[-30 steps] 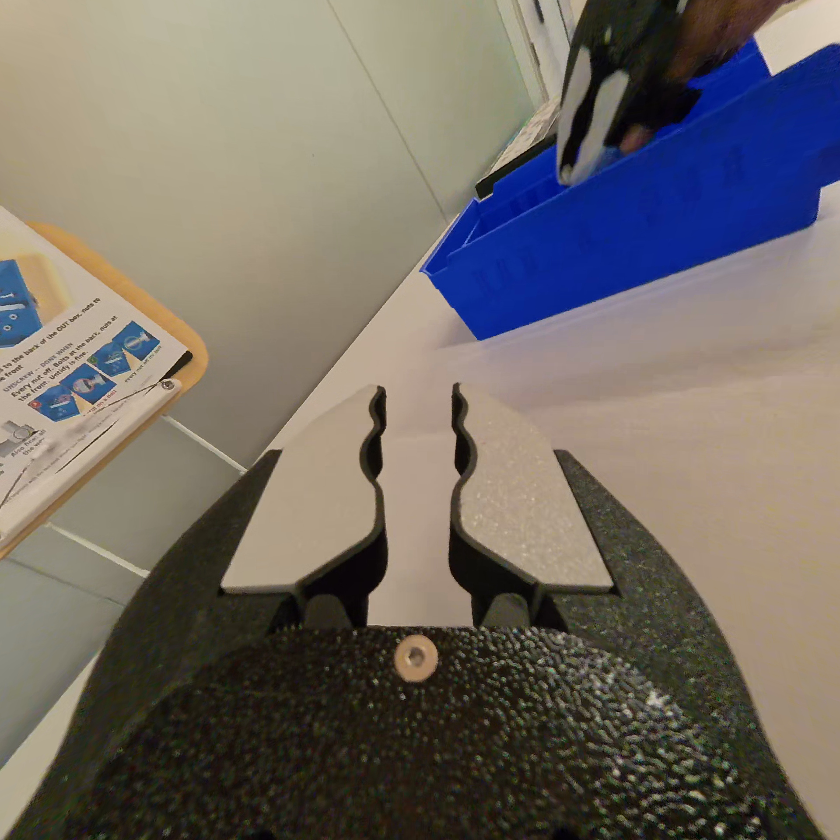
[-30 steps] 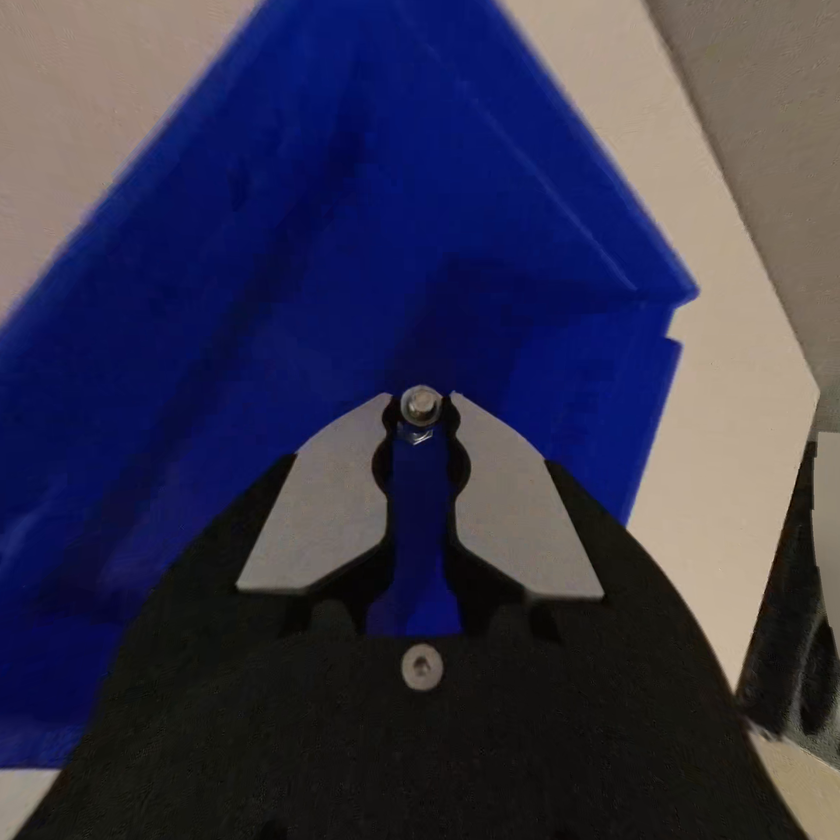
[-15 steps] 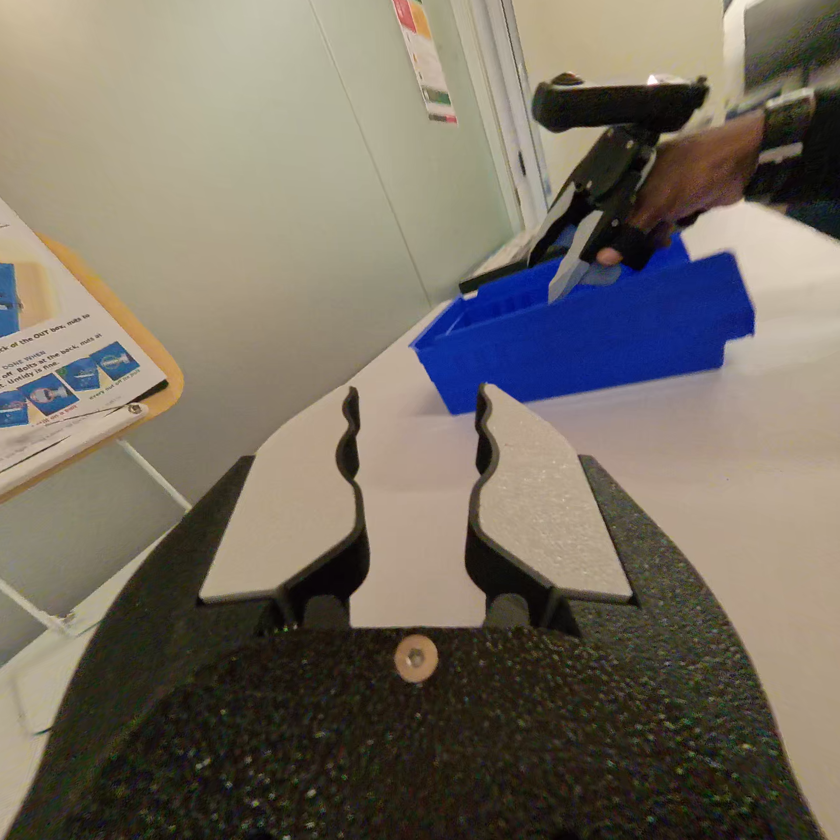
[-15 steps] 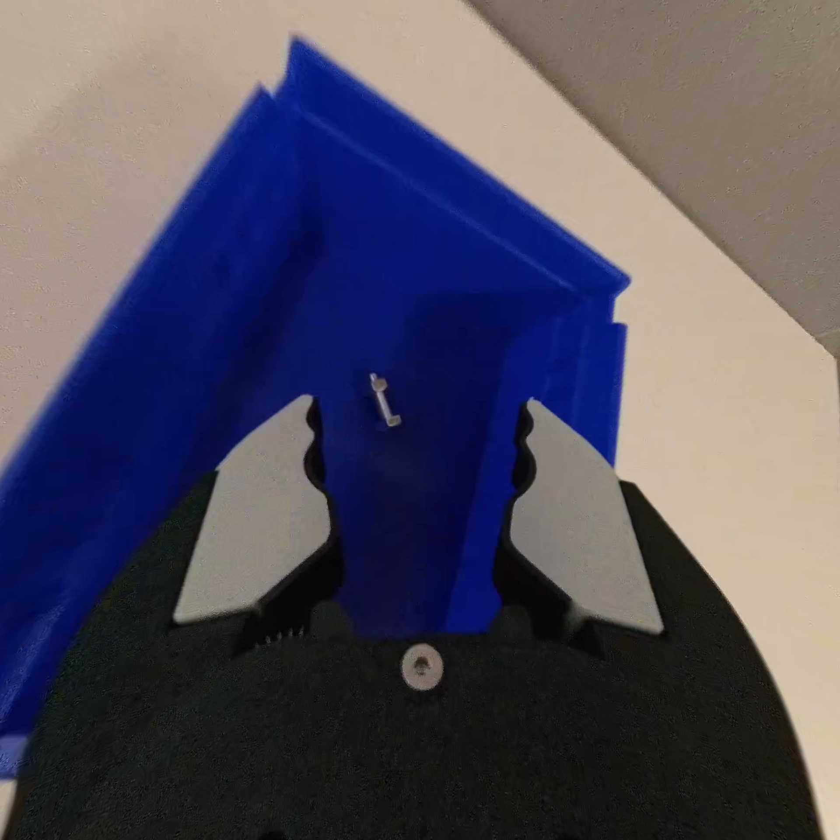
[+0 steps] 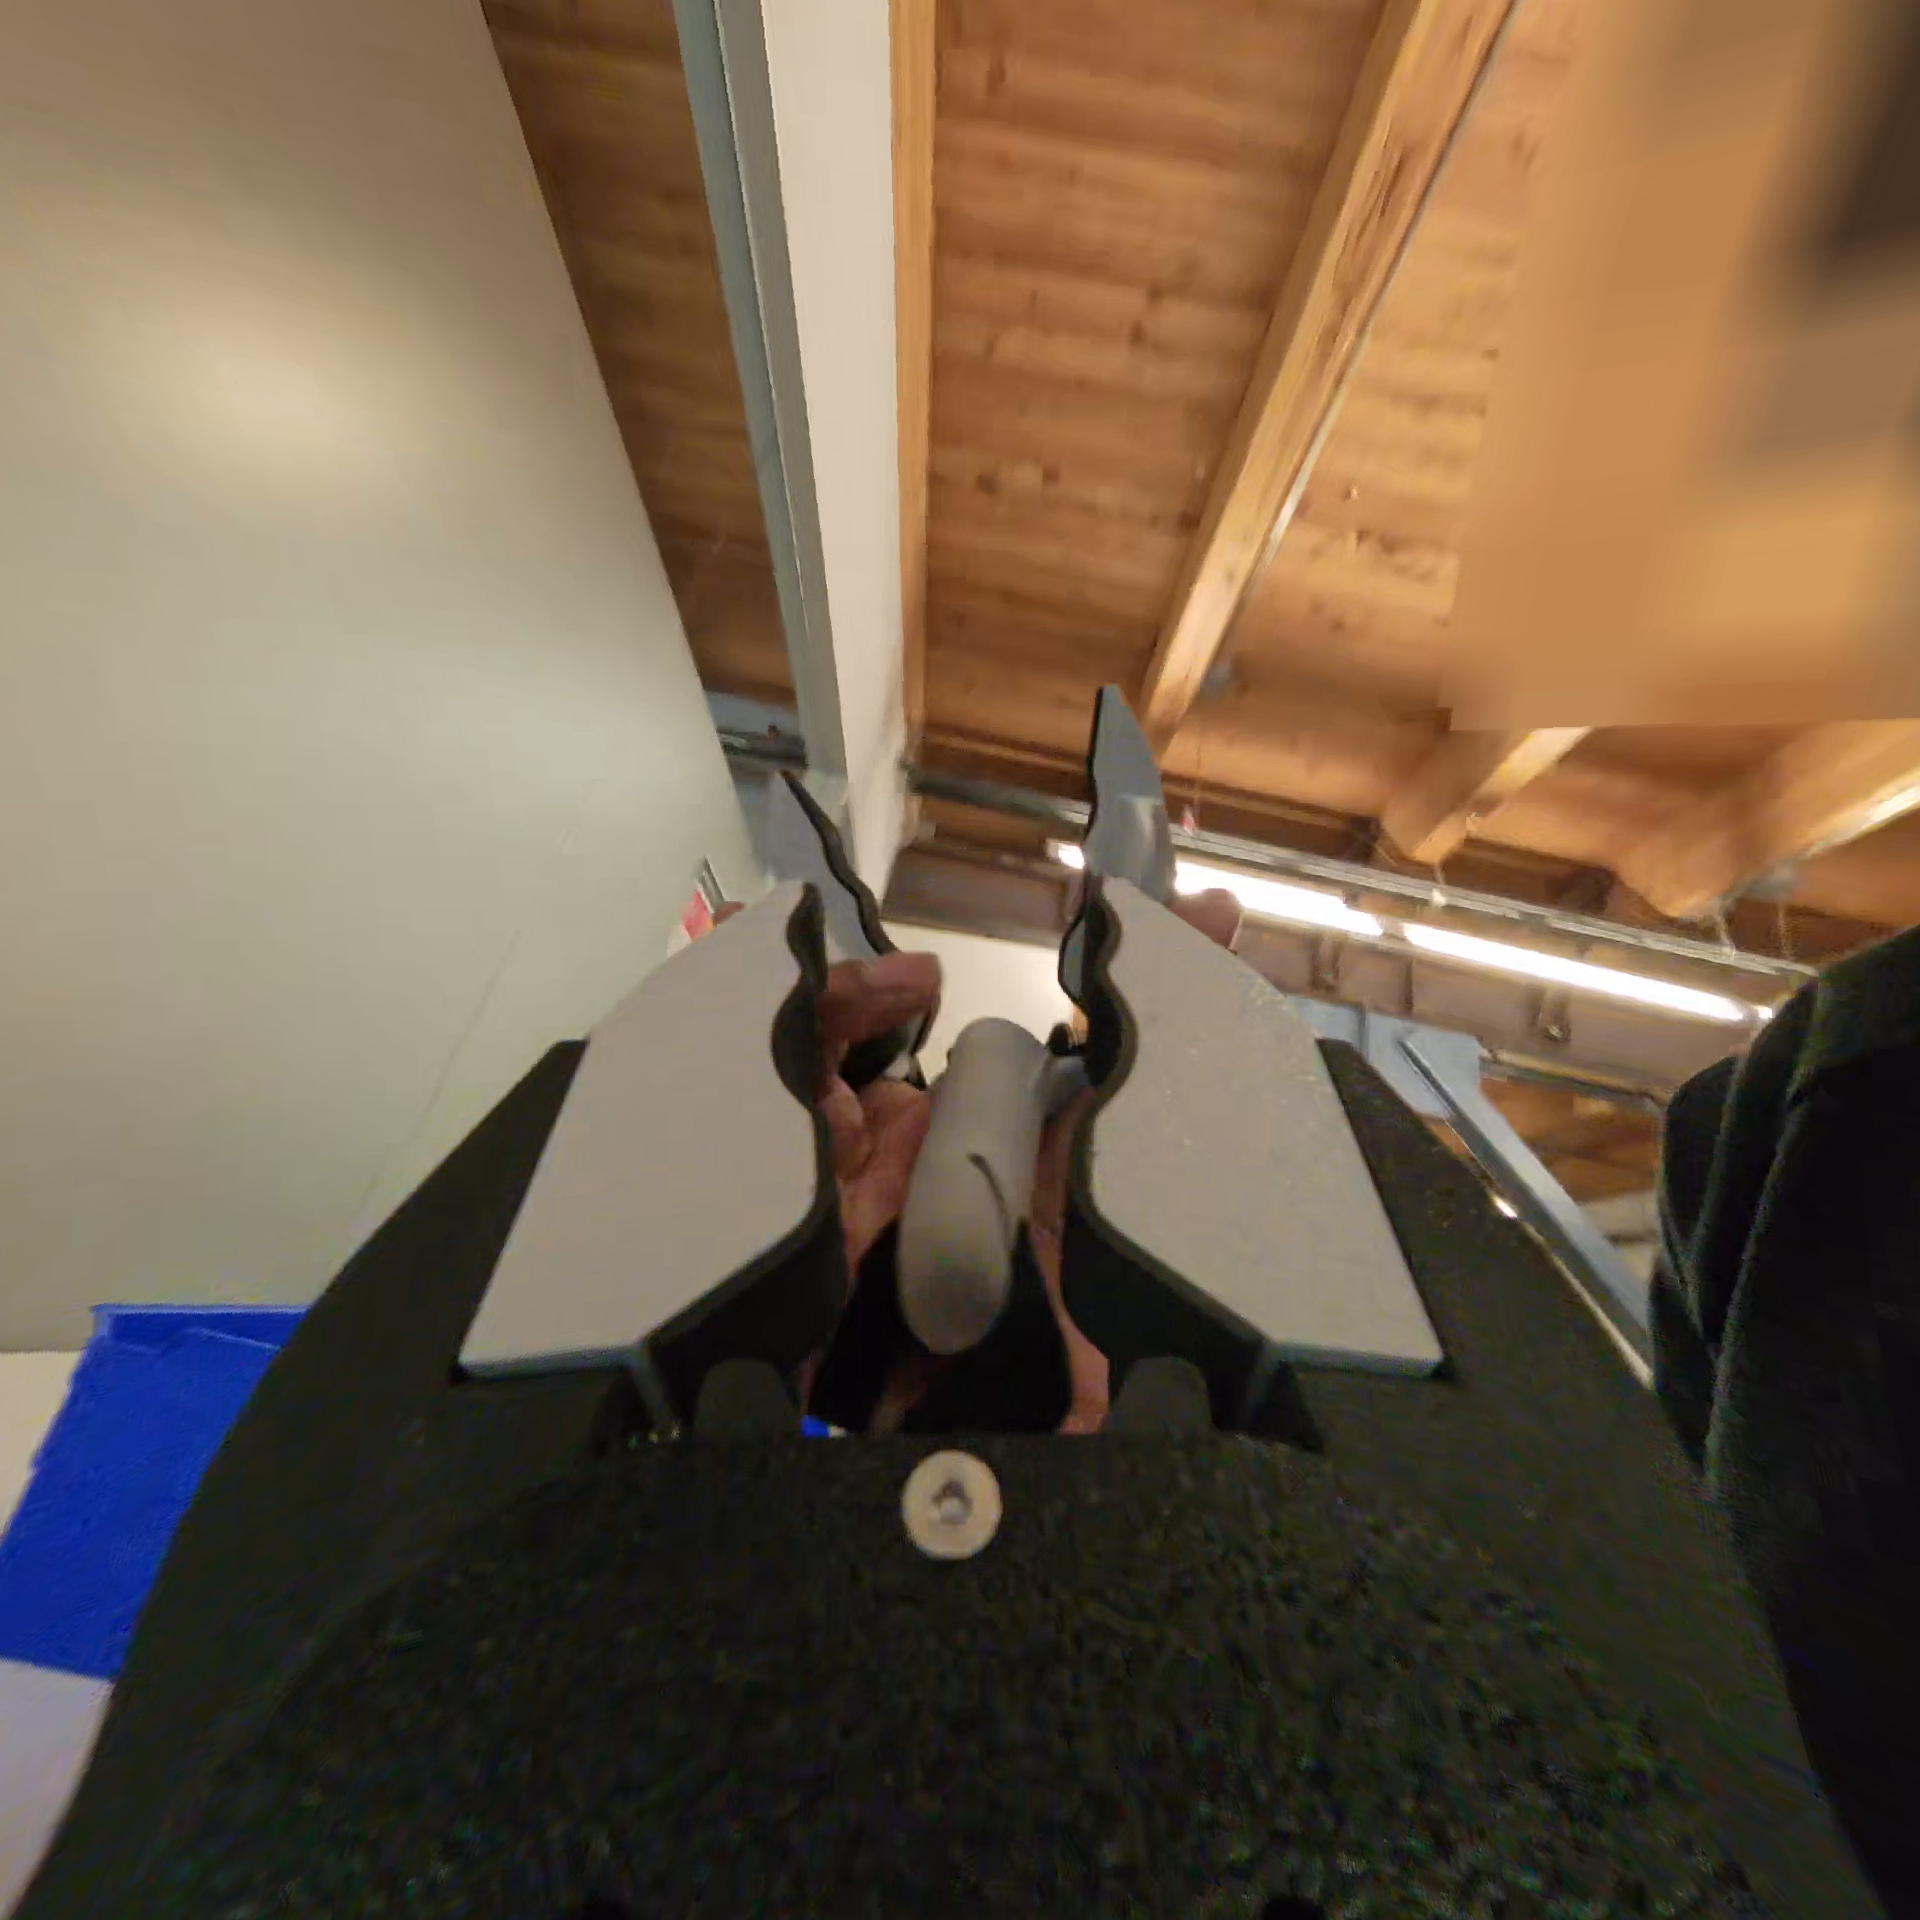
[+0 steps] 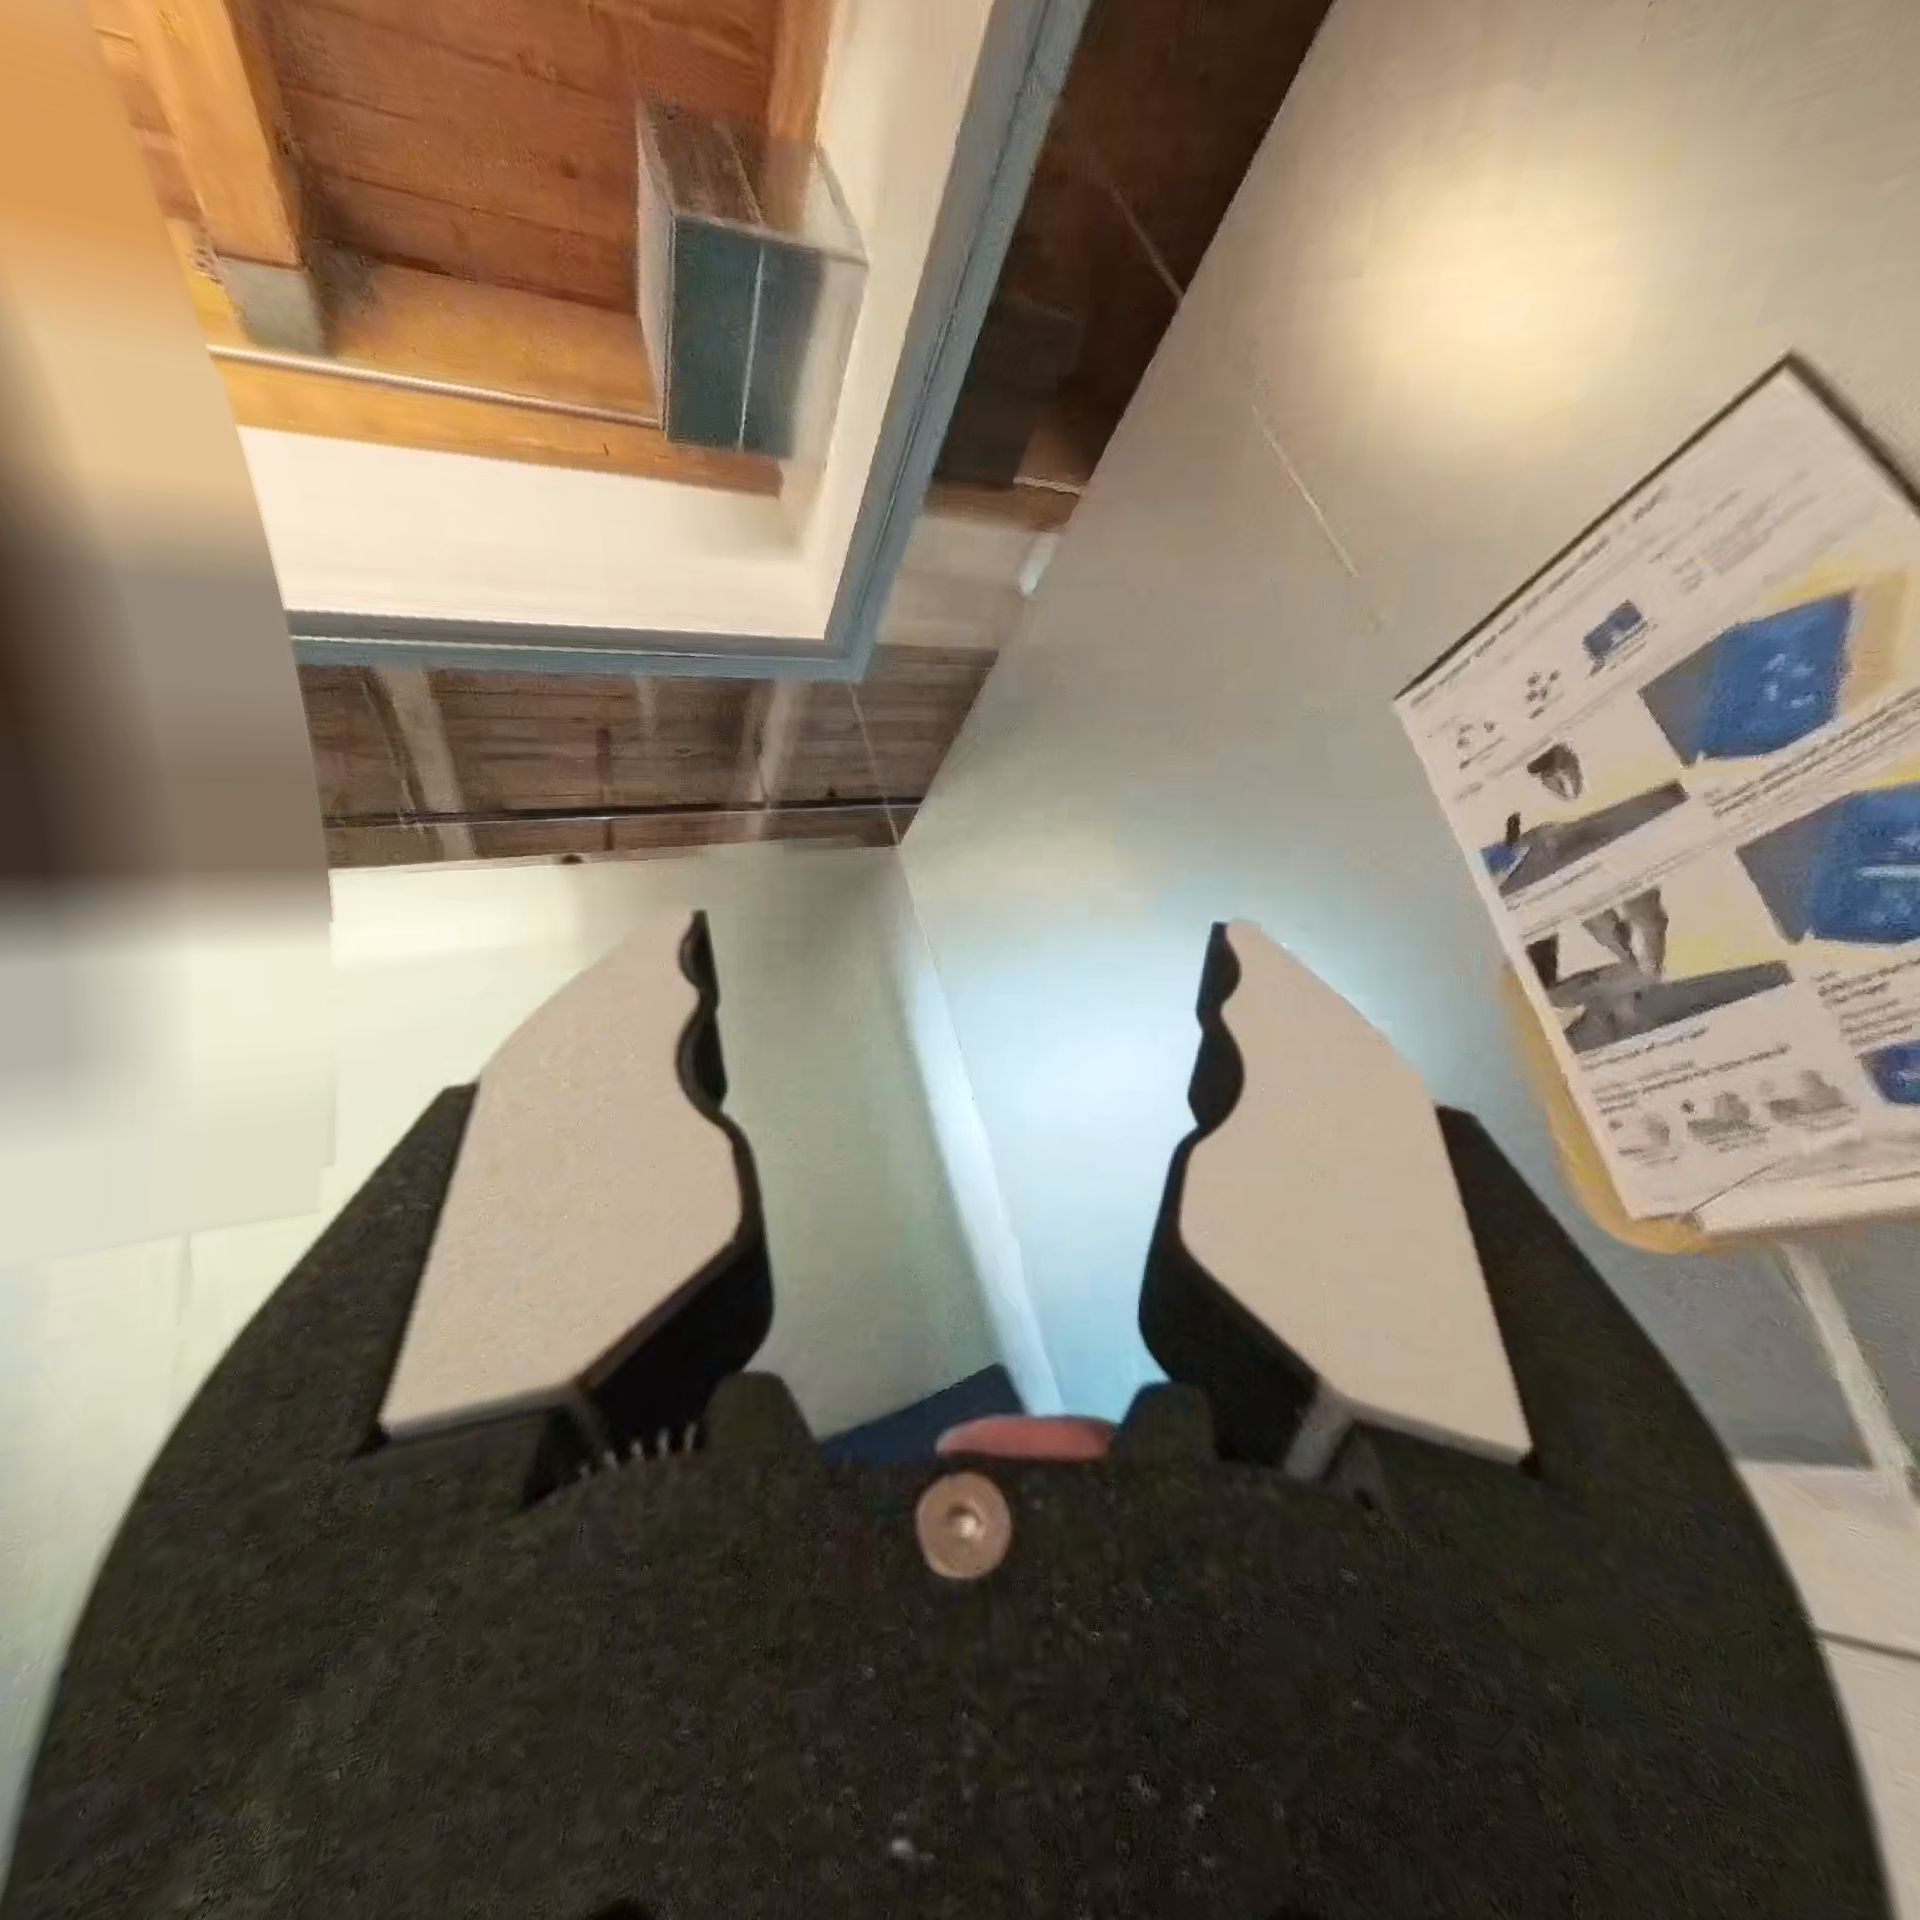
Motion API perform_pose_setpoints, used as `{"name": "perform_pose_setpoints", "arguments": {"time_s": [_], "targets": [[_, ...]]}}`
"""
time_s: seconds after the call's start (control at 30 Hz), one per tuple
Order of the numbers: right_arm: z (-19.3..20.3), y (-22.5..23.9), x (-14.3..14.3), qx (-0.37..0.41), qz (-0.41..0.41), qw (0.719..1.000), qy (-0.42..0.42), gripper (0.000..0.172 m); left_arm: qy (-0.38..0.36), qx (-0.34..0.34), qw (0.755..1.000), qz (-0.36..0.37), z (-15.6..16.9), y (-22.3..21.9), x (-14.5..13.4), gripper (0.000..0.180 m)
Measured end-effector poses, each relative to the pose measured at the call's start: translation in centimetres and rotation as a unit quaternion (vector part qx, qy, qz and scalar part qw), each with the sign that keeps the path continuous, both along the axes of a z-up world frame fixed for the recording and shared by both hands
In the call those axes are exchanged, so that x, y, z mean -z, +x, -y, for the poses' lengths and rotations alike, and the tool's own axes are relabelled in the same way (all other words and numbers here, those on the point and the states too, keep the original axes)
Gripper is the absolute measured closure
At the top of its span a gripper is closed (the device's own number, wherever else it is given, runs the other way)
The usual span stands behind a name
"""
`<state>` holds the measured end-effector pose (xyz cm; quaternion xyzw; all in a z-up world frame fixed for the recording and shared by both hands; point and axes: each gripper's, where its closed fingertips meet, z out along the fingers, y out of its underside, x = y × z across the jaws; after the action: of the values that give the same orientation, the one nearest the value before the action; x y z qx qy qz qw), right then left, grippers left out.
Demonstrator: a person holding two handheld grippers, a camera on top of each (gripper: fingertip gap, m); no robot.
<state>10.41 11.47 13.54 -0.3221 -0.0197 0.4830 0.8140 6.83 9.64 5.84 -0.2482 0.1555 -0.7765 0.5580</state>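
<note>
Both claws are pointed up at the ceiling and holding nothing: my left claw (image 5: 940, 935) is partly open, my right claw (image 6: 961, 956) is wide open. Through the left one I see the other claw and a hand (image 5: 868, 1039) really close, so they could knock together. Only a corner of the blue bin (image 5: 125, 1455) shows, so I'm reaching blind.

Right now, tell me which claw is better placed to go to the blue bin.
Left, probably. The blue bin shows low beside the left claw, while the right claw faces wall, ceiling and a printed sheet. Both claws are open and tilted upward.
</note>
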Motion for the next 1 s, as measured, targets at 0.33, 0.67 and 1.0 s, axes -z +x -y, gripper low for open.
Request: {"name": "perform_pose_setpoints", "arguments": {"time_s": [0.33, 0.67, 1.0], "targets": [[-2.1, -5.4, 2.2, -0.051, 0.049, 0.997, -0.025, 0.087, 0.008, -0.099, 0.995, -0.031, -0.3, -2.6, 0.7, 0.144], [-2.7, -5.5, 1.9, -0.089, 0.064, 0.992, -0.054, 0.097, -0.007, -0.063, 0.997, -0.049, 0.5, -2.0, 1.0, 0.154], [-4.1, -4.8, 1.0, 0.031, 0.117, 0.993, 0.011, 0.091, -0.004, -0.165, 0.982, -0.092, -1.1, -5.4, -0.2, 0.144]]}}
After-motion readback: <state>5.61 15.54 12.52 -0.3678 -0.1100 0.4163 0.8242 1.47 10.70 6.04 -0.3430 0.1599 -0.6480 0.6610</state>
